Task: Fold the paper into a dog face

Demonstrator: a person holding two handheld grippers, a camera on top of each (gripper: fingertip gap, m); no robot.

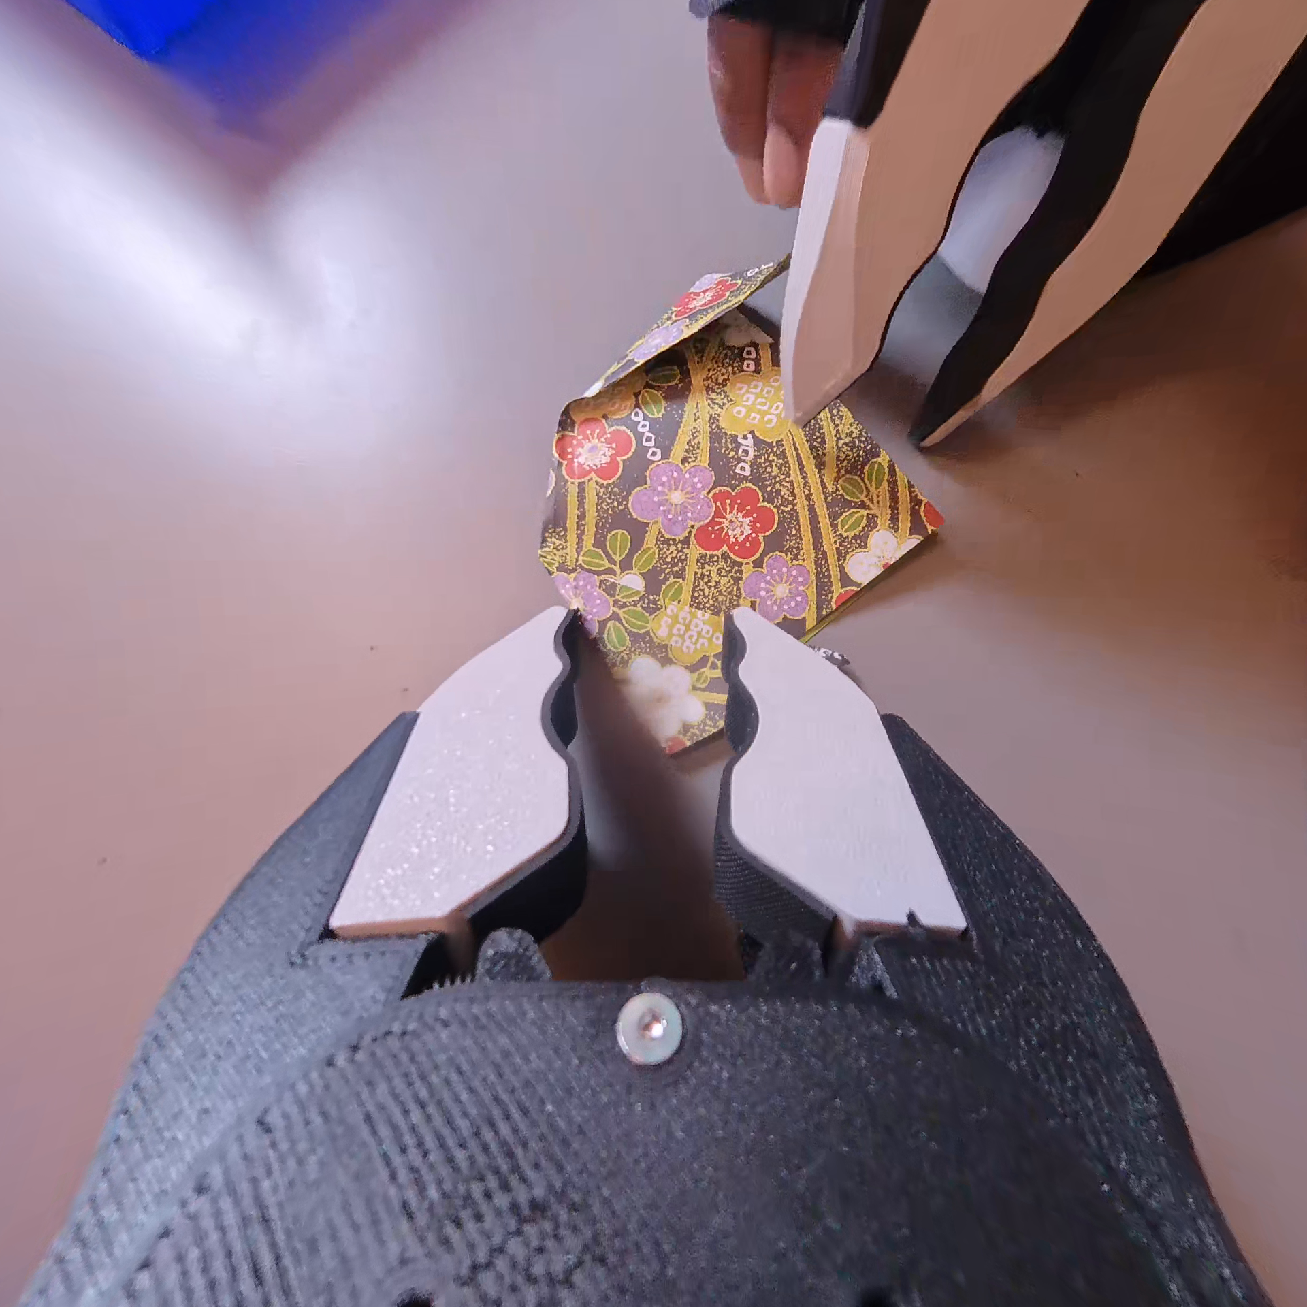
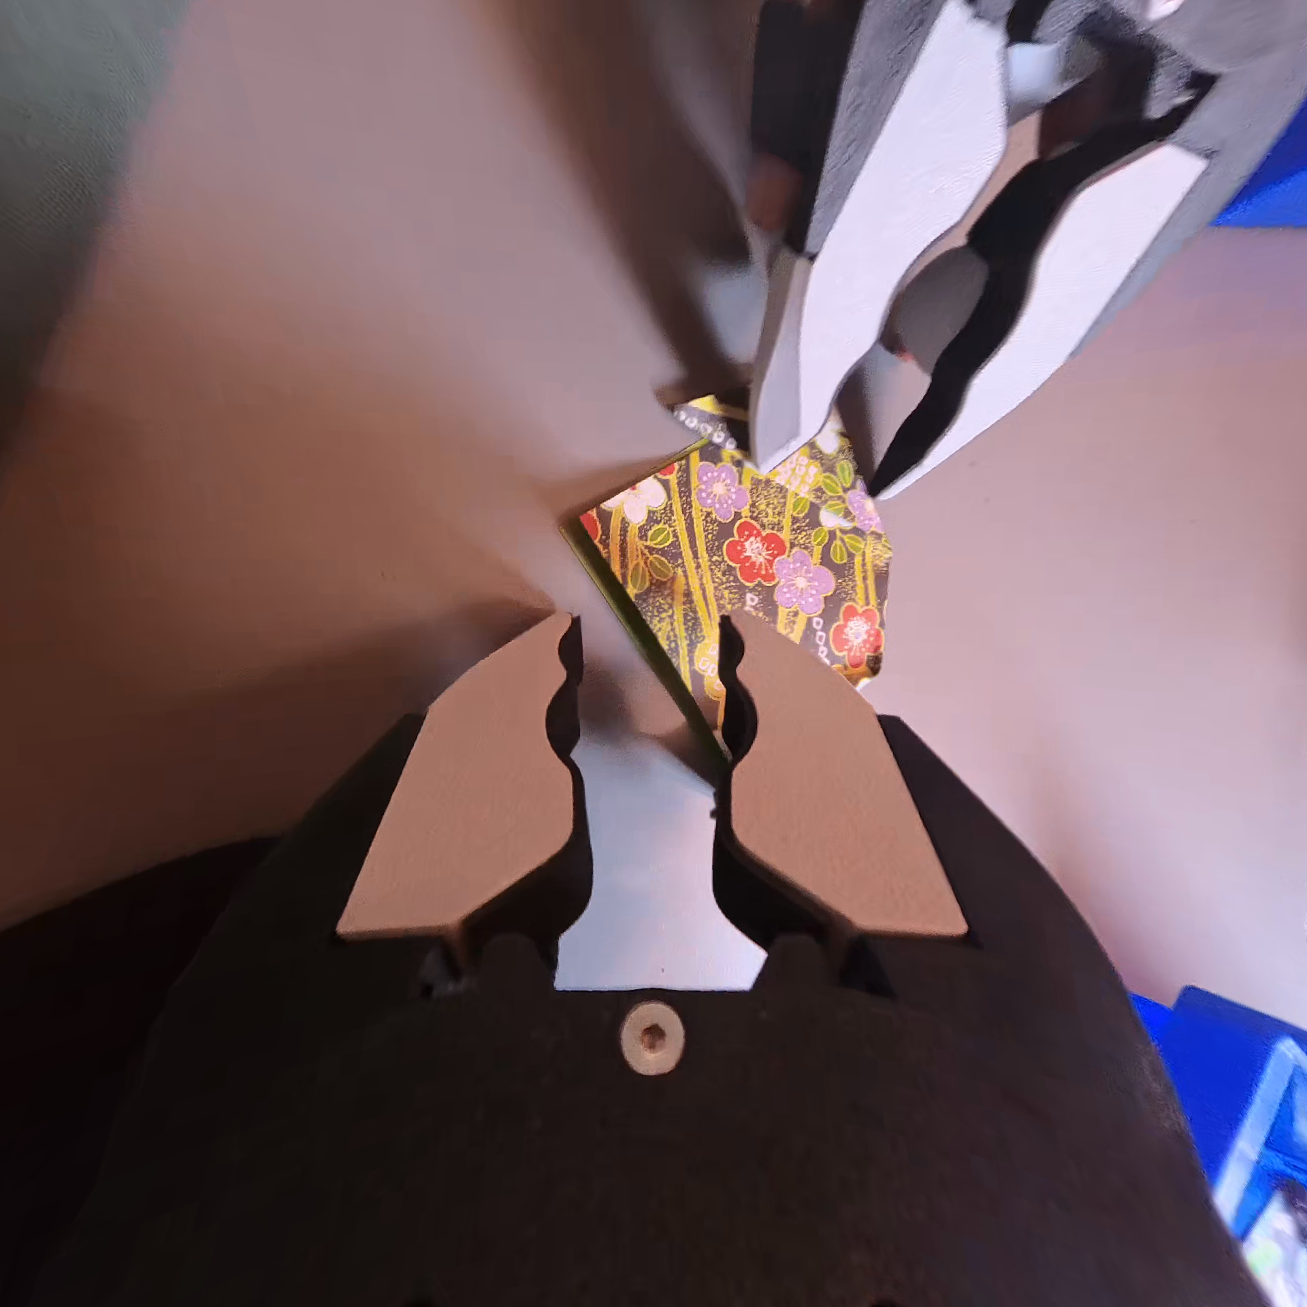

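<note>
The paper (image 1: pixel 707 509) is a folded sheet with a dark floral print, lying on the beige table (image 1: pixel 283 566). Its far flap (image 1: pixel 707 304) stands up off the sheet. My left gripper (image 1: pixel 651 622) is open, and the paper's near corner lies between its fingertips. My right gripper (image 1: pixel 863 424) is open at the far side, with one fingertip (image 1: pixel 803 403) on the paper and the other on the table beside it. In the right wrist view, the paper (image 2: pixel 764 559) lies between my right gripper (image 2: pixel 647 626) and my left gripper (image 2: pixel 824 474); its near corner is hidden behind my right finger.
A person's hand (image 1: pixel 764 106) shows behind the right gripper. A blue bin (image 1: pixel 177 42) stands at the far left of the table and also shows in the right wrist view (image 2: pixel 1238 1096). Bare tabletop (image 2: pixel 318 424) surrounds the paper.
</note>
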